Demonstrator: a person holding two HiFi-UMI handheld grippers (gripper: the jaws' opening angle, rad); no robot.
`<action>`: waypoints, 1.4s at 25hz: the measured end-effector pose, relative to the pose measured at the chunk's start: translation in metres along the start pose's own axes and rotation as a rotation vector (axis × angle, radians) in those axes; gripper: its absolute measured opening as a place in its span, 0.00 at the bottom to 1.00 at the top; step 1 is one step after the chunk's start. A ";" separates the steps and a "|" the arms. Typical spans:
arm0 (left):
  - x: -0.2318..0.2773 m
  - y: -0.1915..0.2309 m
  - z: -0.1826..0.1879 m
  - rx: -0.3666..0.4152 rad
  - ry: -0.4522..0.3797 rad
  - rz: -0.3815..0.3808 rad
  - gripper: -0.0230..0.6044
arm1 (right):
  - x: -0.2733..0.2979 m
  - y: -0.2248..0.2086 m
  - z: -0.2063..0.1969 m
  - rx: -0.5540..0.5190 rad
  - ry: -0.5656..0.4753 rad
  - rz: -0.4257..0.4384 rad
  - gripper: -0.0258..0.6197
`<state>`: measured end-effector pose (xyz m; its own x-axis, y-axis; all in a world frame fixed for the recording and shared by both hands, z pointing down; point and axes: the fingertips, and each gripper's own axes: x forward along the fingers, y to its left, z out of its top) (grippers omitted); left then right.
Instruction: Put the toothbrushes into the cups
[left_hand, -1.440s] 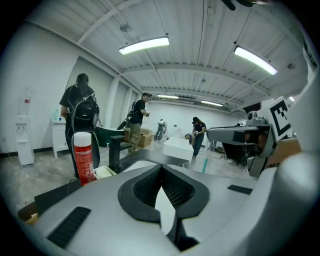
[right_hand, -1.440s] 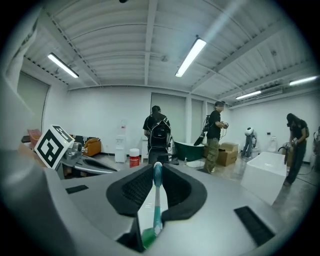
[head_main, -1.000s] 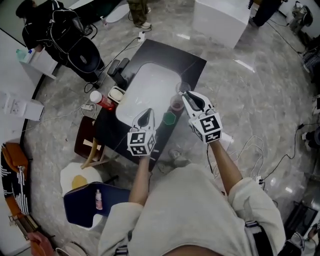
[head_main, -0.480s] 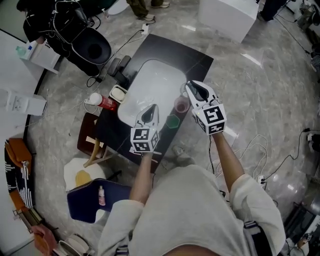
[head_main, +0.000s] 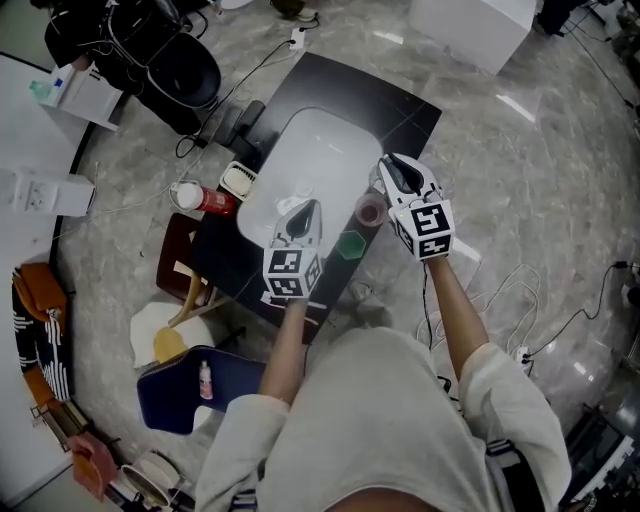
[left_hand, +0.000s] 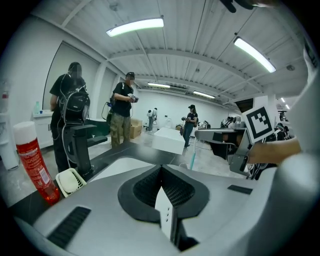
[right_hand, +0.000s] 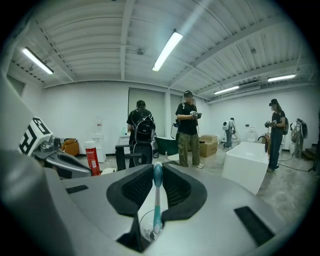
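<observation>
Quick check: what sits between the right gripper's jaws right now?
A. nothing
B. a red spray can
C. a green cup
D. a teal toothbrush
D: in the right gripper view the right gripper is closed on a teal toothbrush, whose lower end shows in the clear cup.

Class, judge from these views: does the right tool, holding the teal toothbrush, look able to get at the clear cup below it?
Probably yes: the right tool sits directly above the clear cup, the lower end of the teal toothbrush seems inside its rim, and nothing stands between them.
</observation>
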<state>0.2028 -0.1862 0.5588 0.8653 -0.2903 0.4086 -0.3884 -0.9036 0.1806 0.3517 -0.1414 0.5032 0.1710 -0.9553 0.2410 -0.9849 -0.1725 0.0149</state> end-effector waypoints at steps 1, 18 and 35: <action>0.001 0.001 -0.001 -0.006 0.003 0.000 0.08 | 0.002 0.000 -0.005 0.001 0.009 0.002 0.16; 0.015 0.003 -0.009 -0.023 0.023 -0.008 0.08 | 0.017 -0.005 -0.047 0.020 0.065 0.002 0.18; -0.020 0.006 -0.008 -0.038 -0.032 0.051 0.08 | -0.010 0.026 -0.036 -0.017 0.048 0.052 0.28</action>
<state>0.1810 -0.1834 0.5585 0.8536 -0.3457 0.3897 -0.4433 -0.8749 0.1948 0.3233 -0.1282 0.5365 0.1180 -0.9504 0.2877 -0.9929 -0.1180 0.0176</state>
